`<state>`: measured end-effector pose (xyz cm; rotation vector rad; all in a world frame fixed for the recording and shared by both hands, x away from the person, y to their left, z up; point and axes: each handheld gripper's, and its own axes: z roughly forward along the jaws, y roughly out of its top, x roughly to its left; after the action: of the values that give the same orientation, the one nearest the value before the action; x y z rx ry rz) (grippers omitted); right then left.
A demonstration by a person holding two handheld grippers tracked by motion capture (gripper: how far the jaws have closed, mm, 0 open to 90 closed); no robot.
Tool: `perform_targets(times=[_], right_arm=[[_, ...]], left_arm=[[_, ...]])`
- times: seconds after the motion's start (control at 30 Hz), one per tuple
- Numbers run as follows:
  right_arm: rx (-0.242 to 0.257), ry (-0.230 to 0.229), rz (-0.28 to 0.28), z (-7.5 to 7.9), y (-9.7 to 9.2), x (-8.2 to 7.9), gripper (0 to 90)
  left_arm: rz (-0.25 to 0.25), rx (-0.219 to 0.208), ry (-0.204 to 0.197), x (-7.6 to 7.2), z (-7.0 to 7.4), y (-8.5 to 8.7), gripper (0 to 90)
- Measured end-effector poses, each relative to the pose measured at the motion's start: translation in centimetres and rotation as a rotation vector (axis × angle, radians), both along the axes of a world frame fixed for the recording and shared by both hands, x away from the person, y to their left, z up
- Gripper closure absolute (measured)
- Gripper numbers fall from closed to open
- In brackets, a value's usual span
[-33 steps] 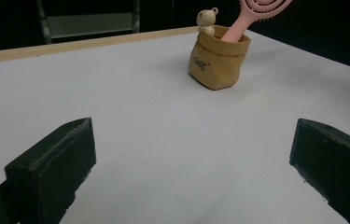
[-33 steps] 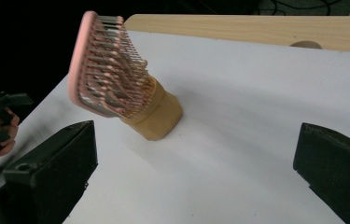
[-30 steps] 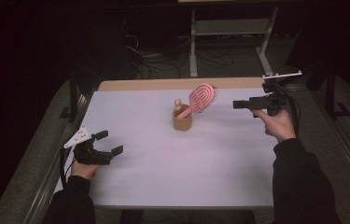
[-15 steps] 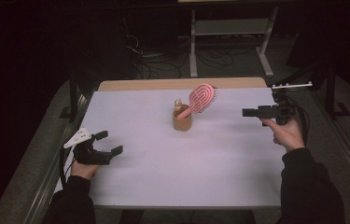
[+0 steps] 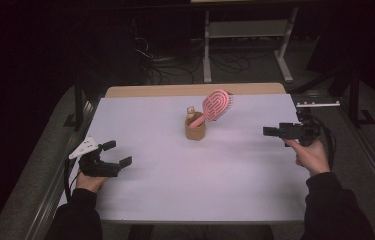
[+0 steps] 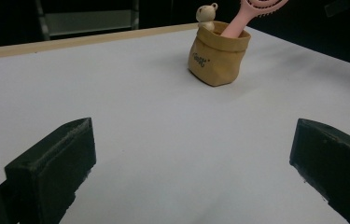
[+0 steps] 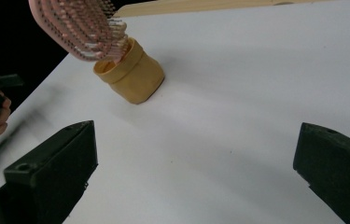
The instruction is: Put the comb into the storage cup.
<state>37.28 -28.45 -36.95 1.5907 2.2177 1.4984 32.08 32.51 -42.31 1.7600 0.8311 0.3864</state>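
Tan paper-like pouch (image 6: 218, 53), small dark print unreadable, holds pink plastic hairbrush (image 5: 217, 105). Left gripper (image 5: 115, 154), right gripper (image 5: 270, 131): jaws apart, empty, on white surface (image 5: 225, 175).

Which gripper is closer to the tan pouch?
The right gripper: it points at the tan pouch from the table's right edge. The left gripper sits farther off, near the front left corner.

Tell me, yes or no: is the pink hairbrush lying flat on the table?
No: the pink hairbrush stands handle-down in the tan pouch, its head leaning out above the rim.
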Motion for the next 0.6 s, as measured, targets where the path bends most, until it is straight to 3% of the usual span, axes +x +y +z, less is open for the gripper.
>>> perform_targets(times=[0.6], right_arm=[[-0.064,-0.002,0.018,-2.6,0.1,-2.6,0.0]], left_arm=[[-0.020,0.005,0.018,0.1,-0.2,-0.1,0.0]])
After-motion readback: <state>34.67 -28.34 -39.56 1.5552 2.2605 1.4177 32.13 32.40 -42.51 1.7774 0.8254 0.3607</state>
